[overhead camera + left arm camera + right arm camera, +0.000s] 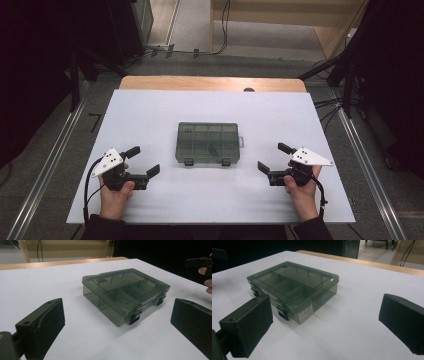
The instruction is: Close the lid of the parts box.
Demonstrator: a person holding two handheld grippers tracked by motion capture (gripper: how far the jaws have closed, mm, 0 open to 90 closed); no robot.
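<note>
A smoky see-through plastic compartment box (208, 143) lies flat in the middle of the white table, lid shut, with two black latches on its near side. In the left gripper view the box (125, 292) is ahead and slightly right; in the right gripper view the box (293, 287) is ahead and left. My left gripper (144, 161) rests near the table's front left, open and empty, a hand's width from the box. On the front right my right gripper (274, 158) mirrors it, open and empty.
The white table top (150, 107) has a wooden strip (210, 83) along its far edge. Metal rails (370, 170) run along the floor on both sides, and cables (330, 107) lie past the far right corner. A hand with the other gripper (203, 267) shows at the right edge.
</note>
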